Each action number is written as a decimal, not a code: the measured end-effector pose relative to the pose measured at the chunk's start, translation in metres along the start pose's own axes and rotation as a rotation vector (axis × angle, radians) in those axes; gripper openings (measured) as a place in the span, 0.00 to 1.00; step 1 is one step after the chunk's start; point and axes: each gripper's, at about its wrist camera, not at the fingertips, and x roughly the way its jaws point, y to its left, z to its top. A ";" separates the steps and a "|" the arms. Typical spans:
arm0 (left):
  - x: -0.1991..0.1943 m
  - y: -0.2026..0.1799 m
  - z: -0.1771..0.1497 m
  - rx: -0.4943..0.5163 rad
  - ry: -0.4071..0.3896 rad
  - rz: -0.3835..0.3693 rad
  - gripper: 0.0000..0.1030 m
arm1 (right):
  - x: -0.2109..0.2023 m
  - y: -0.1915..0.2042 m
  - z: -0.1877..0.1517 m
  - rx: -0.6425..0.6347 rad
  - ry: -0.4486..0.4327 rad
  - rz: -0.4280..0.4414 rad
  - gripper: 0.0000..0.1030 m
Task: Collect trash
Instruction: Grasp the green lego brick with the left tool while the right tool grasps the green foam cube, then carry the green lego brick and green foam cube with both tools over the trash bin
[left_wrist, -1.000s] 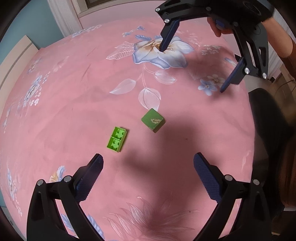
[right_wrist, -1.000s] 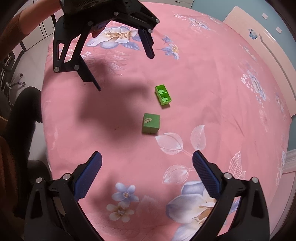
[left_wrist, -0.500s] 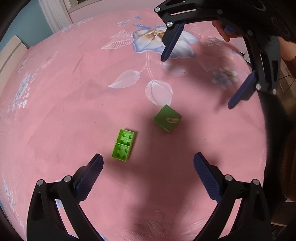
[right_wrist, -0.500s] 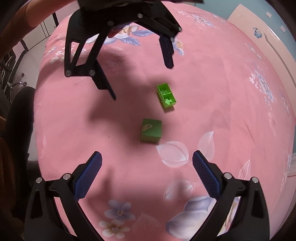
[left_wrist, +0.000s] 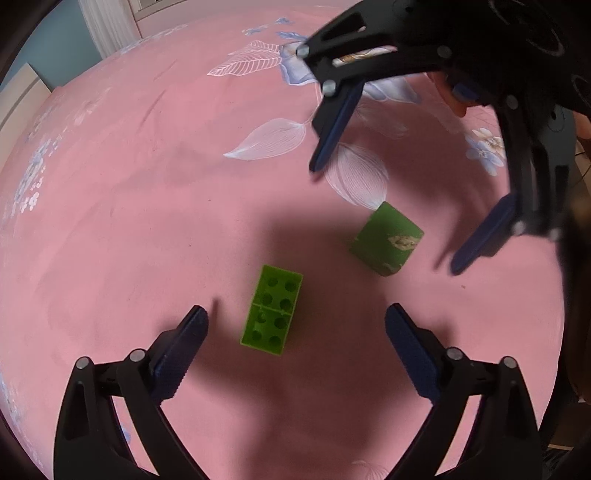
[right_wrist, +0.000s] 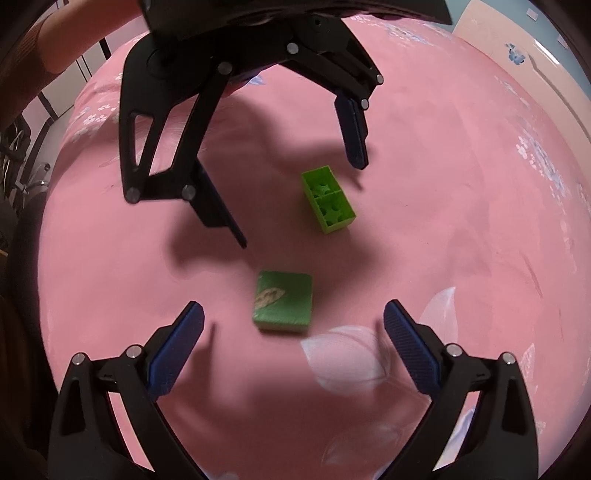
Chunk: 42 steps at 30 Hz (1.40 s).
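Observation:
A light green brick (left_wrist: 271, 310) with round holes lies on the pink floral sheet (left_wrist: 147, 184). My left gripper (left_wrist: 295, 310) hangs just above it with the brick between its jaws; the jaws are closing and the pads are clear of the brick. Beside it sits a dark green cube (right_wrist: 284, 299) with a pale leaf mark. My right gripper (right_wrist: 293, 305) straddles the cube, its jaws also closing, its pads apart from it. Each wrist view also shows the other gripper: the right gripper (left_wrist: 384, 220) over the cube (left_wrist: 386, 240), the left gripper (right_wrist: 301, 205) by the brick (right_wrist: 327, 199).
The sheet covers a bed whose edge drops off on the person's side. A hand (left_wrist: 456, 103) holds the right gripper, and a sleeve (right_wrist: 44, 55) shows behind the left one. A curtain (left_wrist: 107, 29) hangs beyond the bed. Dark furniture (right_wrist: 18, 166) stands off the edge.
Both grippers have come down toward the sheet and closer together. The brick and the cube now lie between their jaws and look much larger. Neither piece has moved.

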 end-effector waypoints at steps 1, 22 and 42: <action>0.002 0.000 0.000 0.003 0.005 0.001 0.81 | 0.002 -0.002 0.000 0.007 -0.004 -0.002 0.73; 0.008 -0.002 0.013 0.012 0.007 -0.002 0.23 | 0.008 0.003 -0.002 -0.020 0.025 0.059 0.30; -0.045 -0.074 0.003 0.048 0.037 0.036 0.23 | -0.035 0.051 0.020 -0.105 0.067 0.018 0.30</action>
